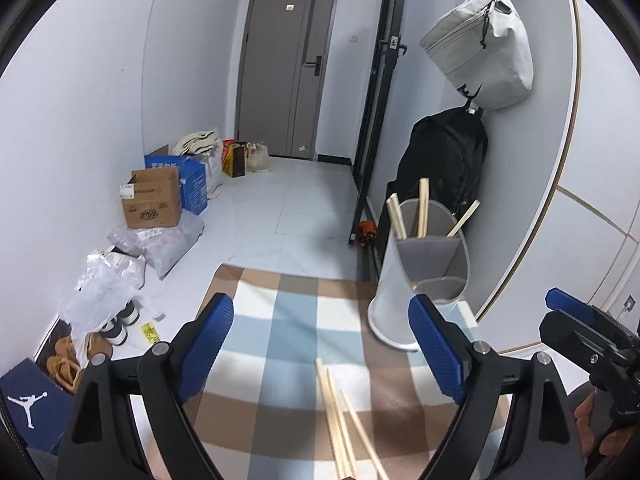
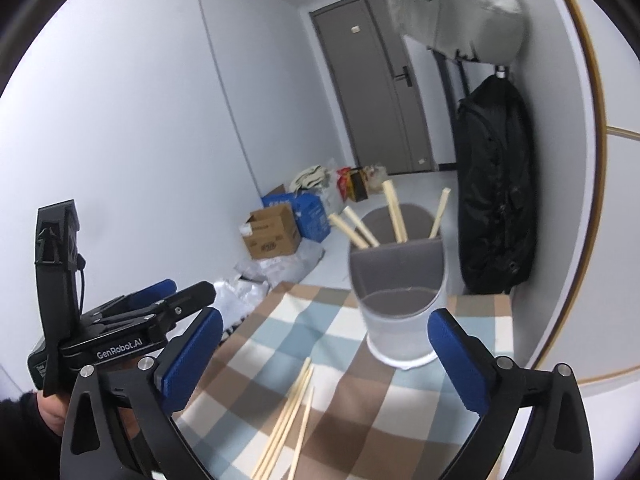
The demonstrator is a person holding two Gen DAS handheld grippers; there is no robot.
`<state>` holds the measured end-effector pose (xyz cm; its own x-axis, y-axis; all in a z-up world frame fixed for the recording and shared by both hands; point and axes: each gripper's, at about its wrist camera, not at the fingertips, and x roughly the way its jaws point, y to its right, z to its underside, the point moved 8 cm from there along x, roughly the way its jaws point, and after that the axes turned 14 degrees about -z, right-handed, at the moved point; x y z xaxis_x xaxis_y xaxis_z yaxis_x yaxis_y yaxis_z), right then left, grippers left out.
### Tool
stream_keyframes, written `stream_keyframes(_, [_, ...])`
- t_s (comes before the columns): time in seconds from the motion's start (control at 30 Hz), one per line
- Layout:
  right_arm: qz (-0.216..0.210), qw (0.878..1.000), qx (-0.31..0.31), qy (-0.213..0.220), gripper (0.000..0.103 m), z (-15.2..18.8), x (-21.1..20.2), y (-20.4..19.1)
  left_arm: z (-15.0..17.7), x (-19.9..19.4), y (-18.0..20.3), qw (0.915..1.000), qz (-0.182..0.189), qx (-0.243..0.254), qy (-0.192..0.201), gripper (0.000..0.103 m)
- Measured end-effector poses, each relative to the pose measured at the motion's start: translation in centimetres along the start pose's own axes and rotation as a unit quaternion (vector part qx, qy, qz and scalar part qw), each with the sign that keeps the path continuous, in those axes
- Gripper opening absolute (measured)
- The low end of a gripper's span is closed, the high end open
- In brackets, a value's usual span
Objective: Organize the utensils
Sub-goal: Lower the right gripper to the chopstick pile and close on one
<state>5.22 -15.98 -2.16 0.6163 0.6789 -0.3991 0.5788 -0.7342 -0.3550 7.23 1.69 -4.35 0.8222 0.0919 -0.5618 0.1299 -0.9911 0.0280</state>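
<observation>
Above the checked cloth (image 1: 288, 320), both grippers (image 1: 320, 340) (image 2: 324, 356) tilt downward, fingers apart and empty, over loose chopsticks (image 2: 288, 416).

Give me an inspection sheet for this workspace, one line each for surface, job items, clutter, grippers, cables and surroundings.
Surface: checked cloth covers the table.
Job's things: loose chopsticks lie flat on the cloth; utensil holder stands upright beyond them, several chopsticks inside.
Clutter: nothing seen on the cloth.
Grippers: left gripper and right gripper open, empty, above the loose chopsticks.
Cables: thin black lead on the left gripper.
Surroundings: cardboard boxes and bags on the floor; black backpack by the wall.
</observation>
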Motion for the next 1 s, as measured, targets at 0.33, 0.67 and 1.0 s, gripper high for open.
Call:
stream_keyframes(0.33, [0.022, 0.992, -0.011, -0.126, 0.103, 5.2, 5.9, 0.4, 3.3, 2.1, -3.3, 0.9983, -0.014, -0.010, -0.057, 0.087])
stream_keyframes(0.67, [0.046, 0.964, -0.034, -0.258, 0.092, 10.2, 12.3, 1.7, 5.1, 4.5, -6.7, 0.9916, -0.045, -0.034, -0.116, 0.087])
stream_keyframes(1.0, [0.047, 0.942, -0.038, -0.329, 0.051, 13.3, 15.2, 2.3, 4.8, 4.5, -8.3, 0.9901, -0.045, -0.056, -0.121, 0.087])
